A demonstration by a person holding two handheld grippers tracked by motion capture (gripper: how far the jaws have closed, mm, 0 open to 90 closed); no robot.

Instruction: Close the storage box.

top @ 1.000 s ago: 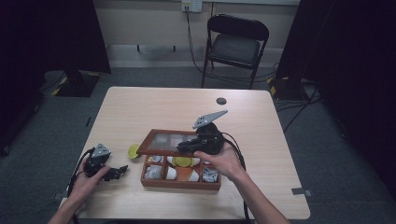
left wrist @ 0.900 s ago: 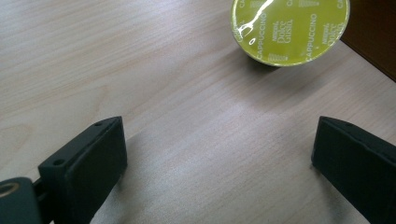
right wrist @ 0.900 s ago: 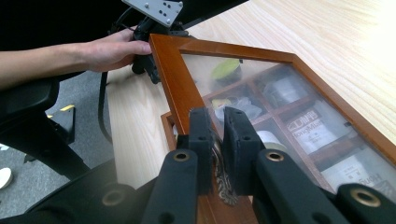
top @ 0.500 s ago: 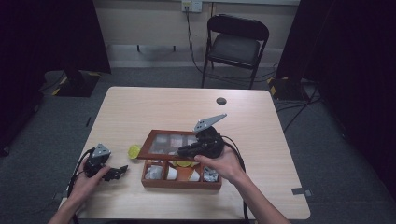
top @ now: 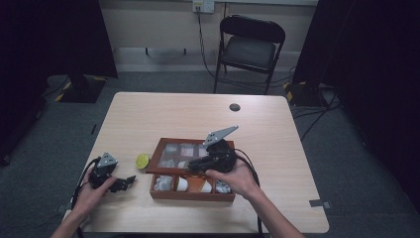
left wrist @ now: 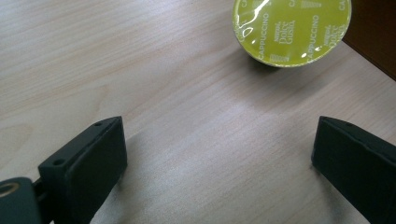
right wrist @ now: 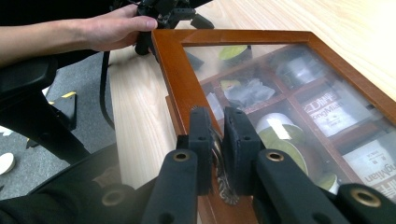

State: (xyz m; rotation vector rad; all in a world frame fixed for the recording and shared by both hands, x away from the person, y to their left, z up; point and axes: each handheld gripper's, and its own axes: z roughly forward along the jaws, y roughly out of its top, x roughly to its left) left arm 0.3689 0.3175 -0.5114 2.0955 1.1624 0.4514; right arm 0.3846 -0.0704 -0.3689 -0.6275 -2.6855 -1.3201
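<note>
A wooden box [top: 190, 195] with several compartments of tea bags and capsules stands near the table's front edge. Its glass-paned lid [top: 171, 148] is tilted partway over the box, and the front row of compartments shows below it. My right gripper [top: 194, 166] is shut on the small metal clasp [right wrist: 219, 156] at the lid's wooden frame [right wrist: 177, 79]; the jaws [right wrist: 217, 116] pinch it from both sides. My left gripper [top: 124, 182] rests open on the table to the left of the box, nothing between its jaws [left wrist: 219, 140]. A lime-green coffee capsule [left wrist: 292, 28] lies just ahead of it, beside the box [top: 142, 160].
A small dark round object [top: 235, 107] lies at the table's far side. A black folding chair [top: 250, 44] stands behind the table. The box's corner [left wrist: 373, 37] sits close to the capsule. The person's left hand [right wrist: 116, 28] holds the left gripper beyond the lid.
The right gripper has come down and toward the front with the lid, which now covers more of the box. The left gripper has stayed put.
</note>
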